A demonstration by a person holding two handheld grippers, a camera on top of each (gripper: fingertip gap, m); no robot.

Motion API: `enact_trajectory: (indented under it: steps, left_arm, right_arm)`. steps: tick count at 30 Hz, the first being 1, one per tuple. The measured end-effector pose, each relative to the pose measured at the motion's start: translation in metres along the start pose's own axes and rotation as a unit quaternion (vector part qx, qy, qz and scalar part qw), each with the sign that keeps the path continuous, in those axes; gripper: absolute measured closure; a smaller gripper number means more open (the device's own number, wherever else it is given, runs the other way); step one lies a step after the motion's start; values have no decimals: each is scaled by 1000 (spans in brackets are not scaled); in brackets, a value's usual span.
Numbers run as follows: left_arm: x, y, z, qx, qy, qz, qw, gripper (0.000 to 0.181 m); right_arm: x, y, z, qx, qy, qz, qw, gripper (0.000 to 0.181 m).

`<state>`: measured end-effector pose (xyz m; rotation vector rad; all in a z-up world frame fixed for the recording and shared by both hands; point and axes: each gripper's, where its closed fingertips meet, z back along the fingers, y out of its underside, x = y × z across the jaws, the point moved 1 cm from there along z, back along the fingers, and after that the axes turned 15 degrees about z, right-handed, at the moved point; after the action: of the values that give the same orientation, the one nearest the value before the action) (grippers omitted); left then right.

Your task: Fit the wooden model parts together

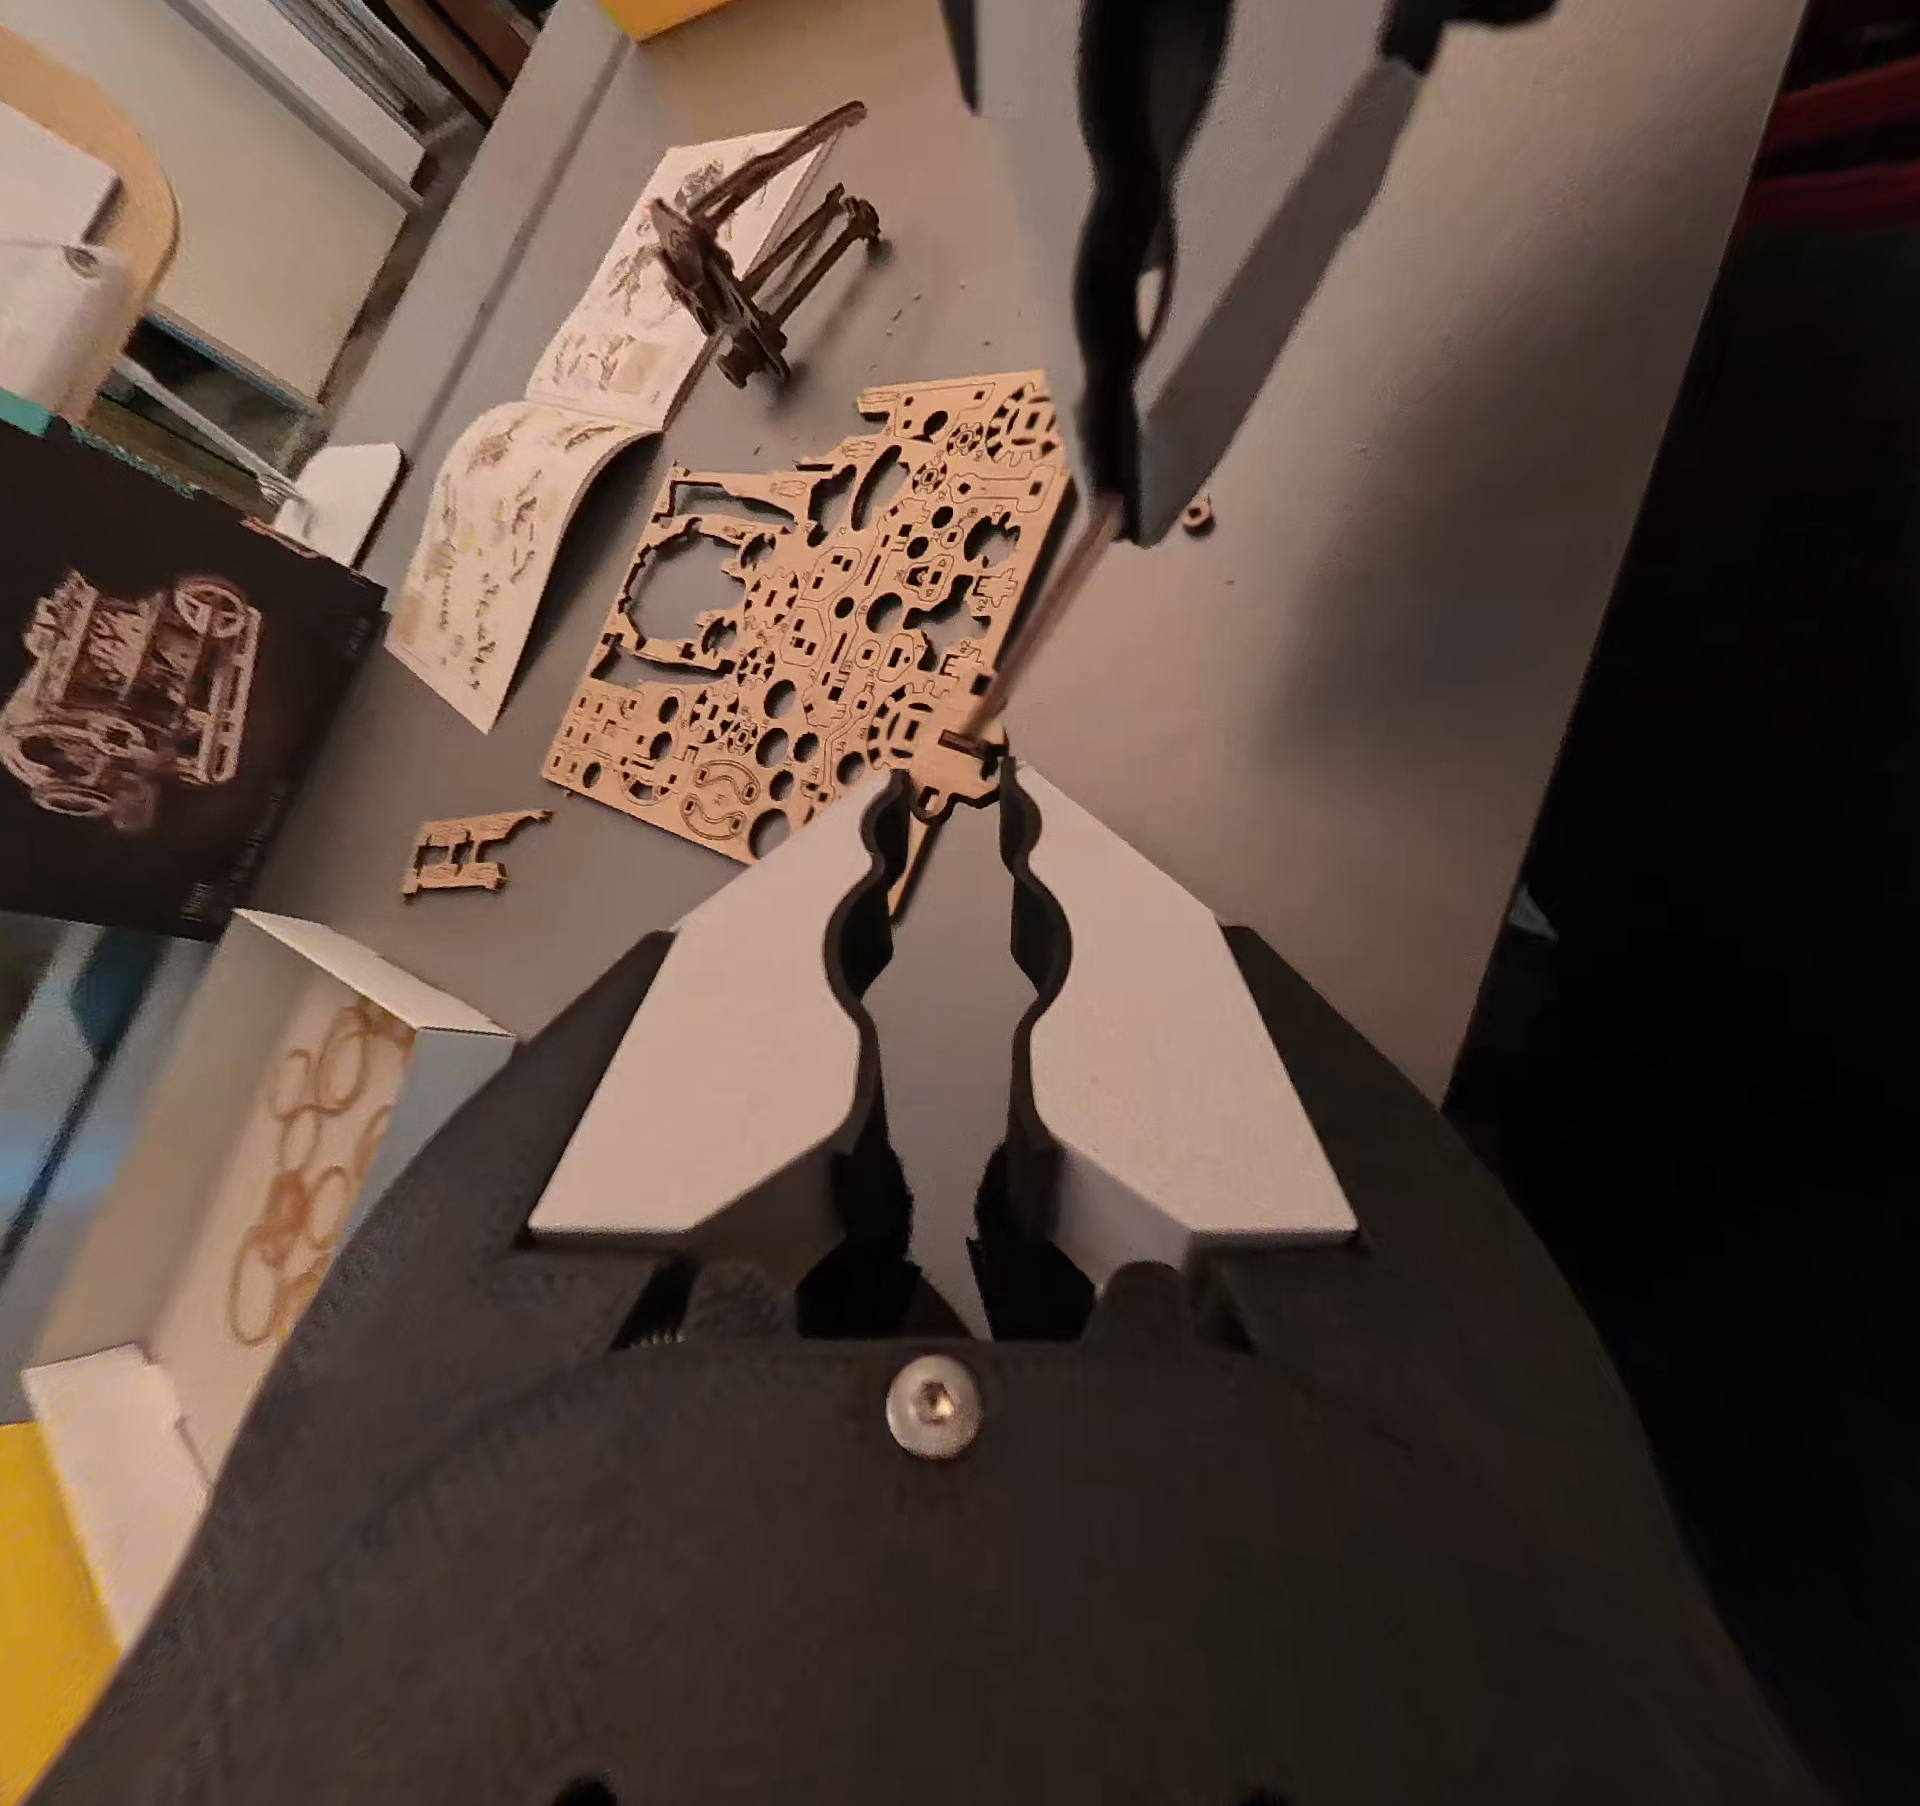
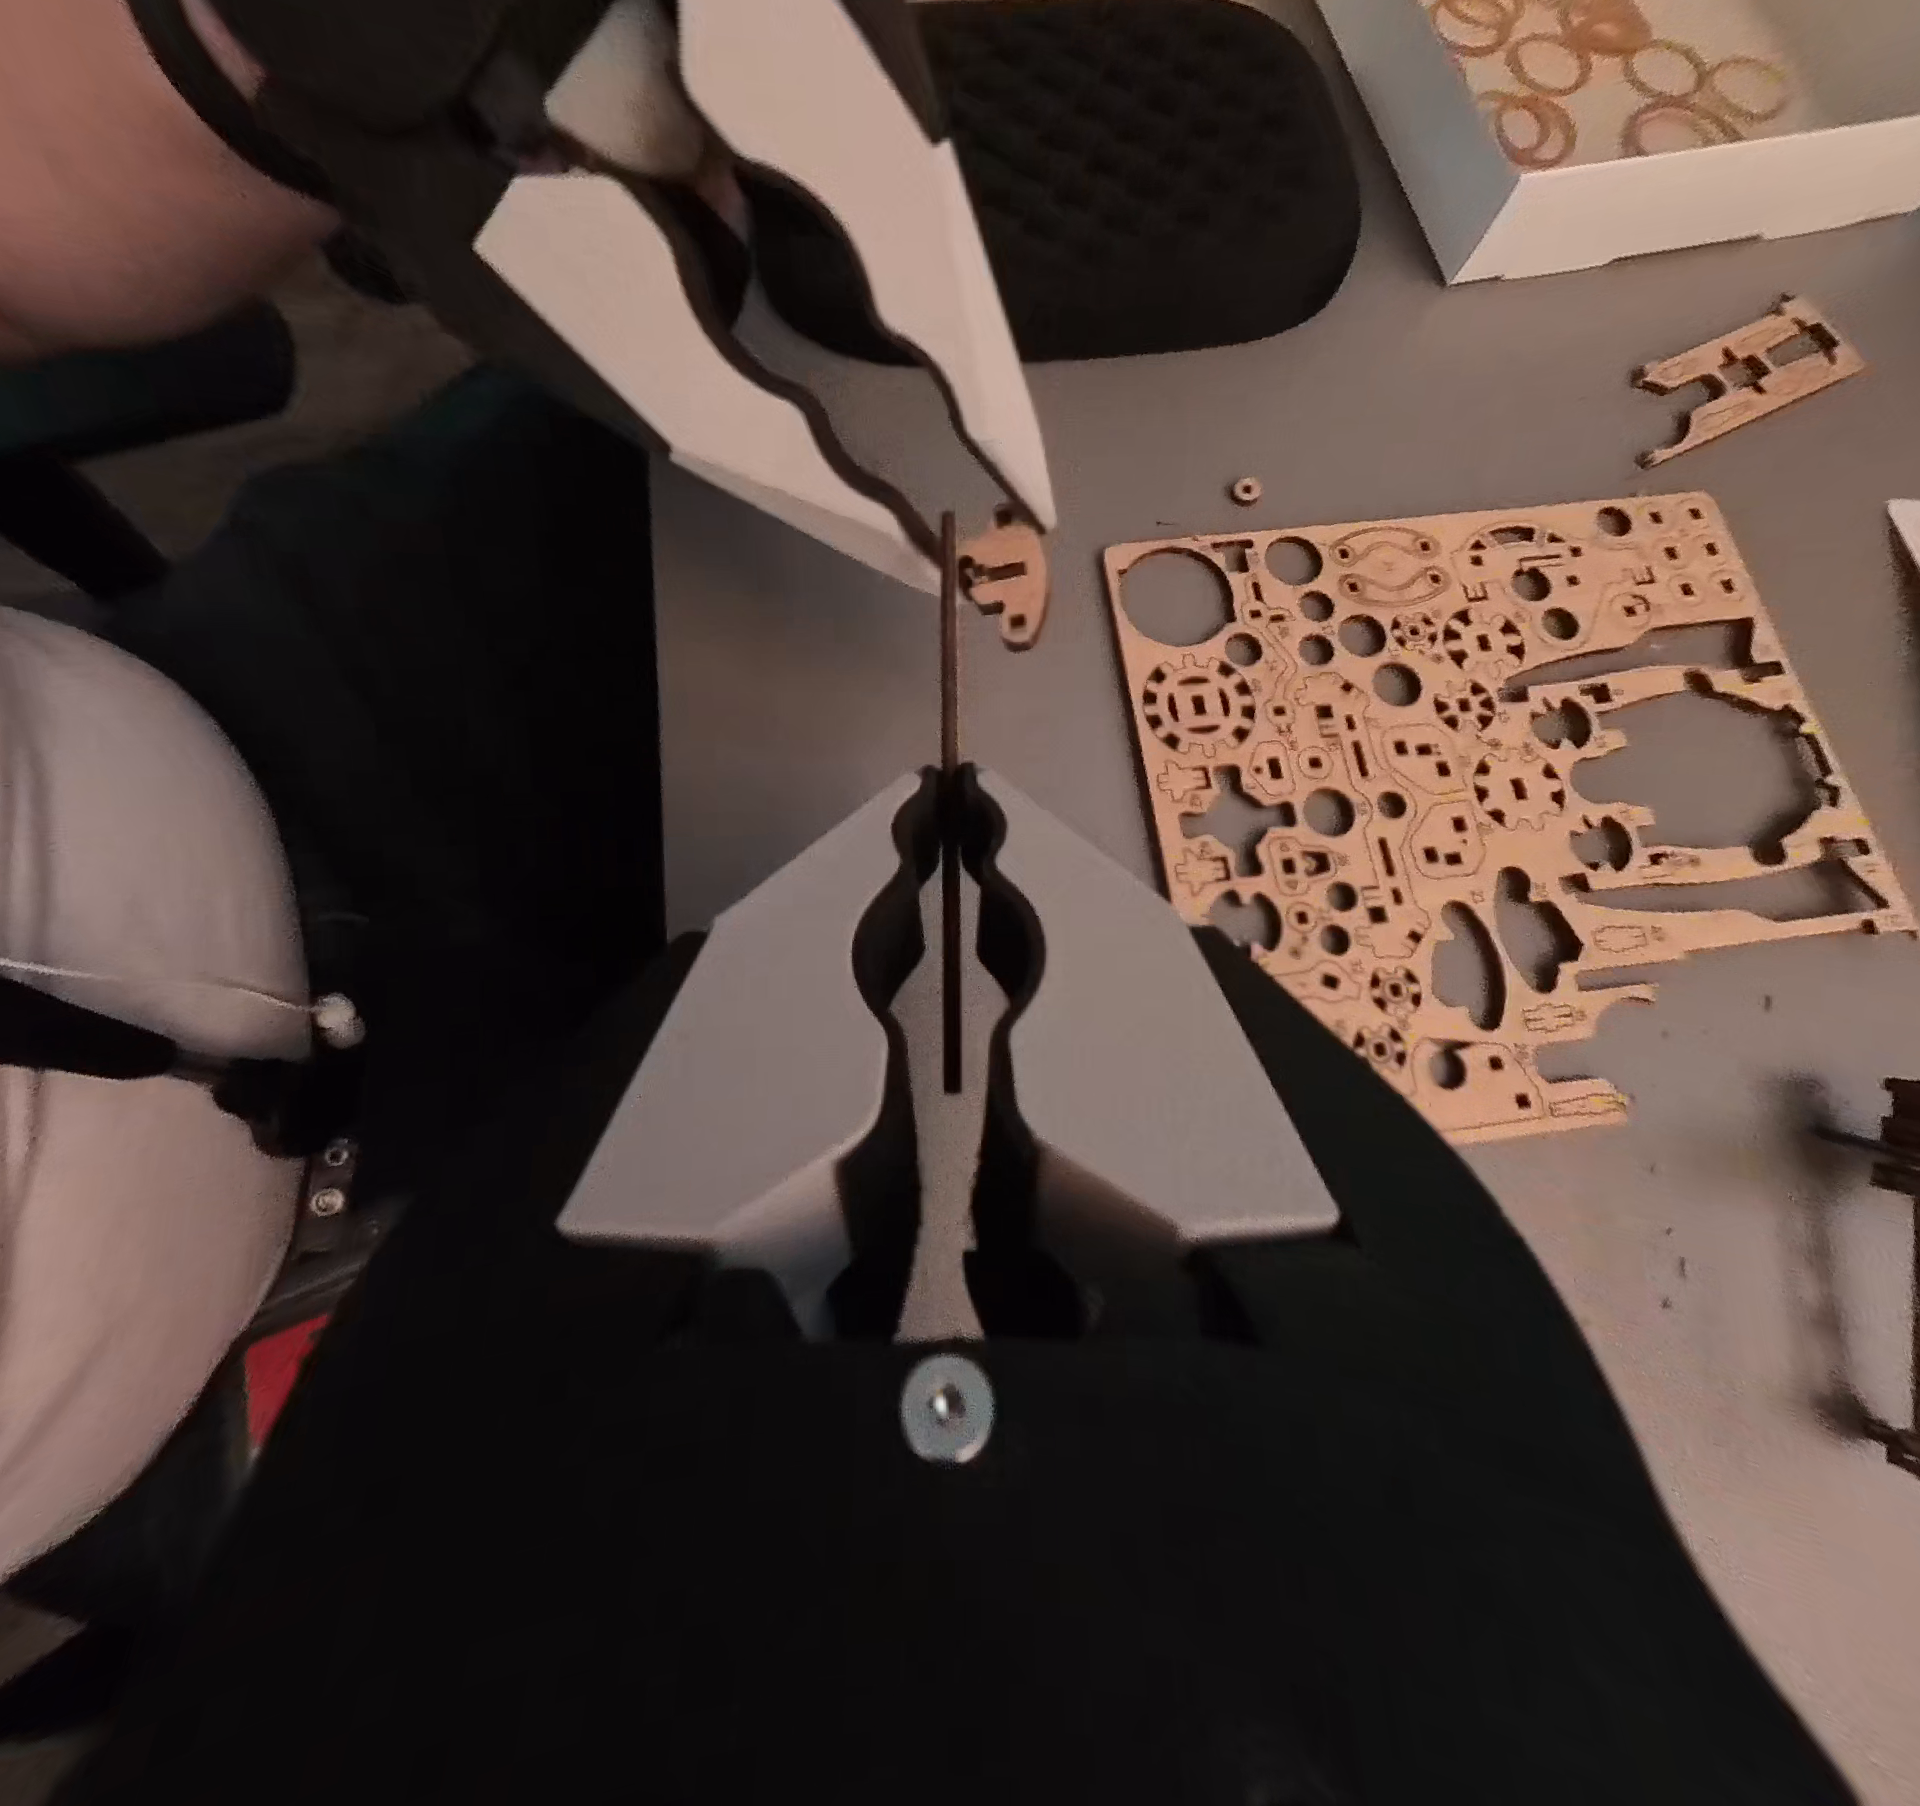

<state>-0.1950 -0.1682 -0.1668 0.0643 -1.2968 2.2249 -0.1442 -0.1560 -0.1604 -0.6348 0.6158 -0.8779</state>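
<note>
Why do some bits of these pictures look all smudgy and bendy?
Left wrist view: dim, warm light; the far hand-held gripper and the box of rubber bands at the edge are smeared, while the wooden sheet stays fairly sharp. Right wrist view: the wide lens bends the edges; the dark model on the right is blurred, the thin stick crisp.

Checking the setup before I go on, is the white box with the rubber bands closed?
No, the white box is open at the top, and the loose tan rubber bands lie plainly visible inside it in the right wrist view.
</note>
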Motion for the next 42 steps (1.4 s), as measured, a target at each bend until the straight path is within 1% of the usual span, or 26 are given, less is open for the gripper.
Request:
enact_trajectory:
  steps: [3,5,7,16,22,25,28,37,42]
  left_arm:
    - [-5,-1,1,-2,-3,-19,1000,165]
    - [-7,-4,2,-8,-2,-20,1000,166]
    - [-7,-5,3,-10,-2,-23,1000,166]
    - [-11,-4,4,-4,0,-34,999,166]
    - [-11,-7,5,-13,-2,-38,999,166]
    - [-7,-4,4,-8,-12,-39,999,165]
    - [-9,-3,3,-10,-9,-41,999,166]
    - [-9,-3,2,-8,-12,-46,999,165]
    - [-8,-3,0,-4,-10,-48,999,165]
  right_arm:
    - [-8,1,1,11,10,-13,1000,181]
    - [-6,3,-3,26,2,-4,1000,180]
    - [-5,9,-6,54,9,15,998,180]
    - [2,8,-6,77,-6,40,996,180]
    - [3,5,-4,60,-27,16,998,180]
    - [10,-4,-1,20,-66,-14,997,180]
    - [-7,0,1,33,-17,-14,999,180]
    - [-3,6,-5,66,-28,9,997,180]
    - [-5,9,-8,92,-10,26,995,180]
